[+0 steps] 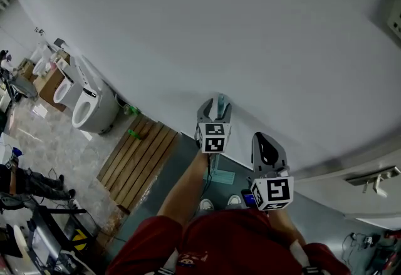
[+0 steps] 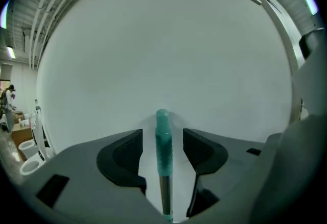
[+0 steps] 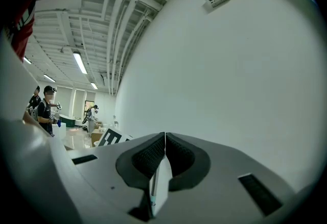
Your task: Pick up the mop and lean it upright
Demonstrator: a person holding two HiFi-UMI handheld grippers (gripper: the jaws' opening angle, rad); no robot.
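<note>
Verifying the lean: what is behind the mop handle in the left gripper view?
Only plain white wall shows behind the mop handle, which stands inside the open left claw. The claw's body covers the handle's lower end and whatever lies behind it.

No words, numbers or brands can be read. Only black-and-white square patterns are shown on the marker cubes (image 1: 213,137) of the left gripper (image 1: 215,106) and right gripper (image 1: 268,143); the print on the red shirt (image 1: 219,239) is too blurred to be read.

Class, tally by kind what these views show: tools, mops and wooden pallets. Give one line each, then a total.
Tools: 2, left tool and right tool
Mop: 1
Pallet: 1
Total: 4
</note>
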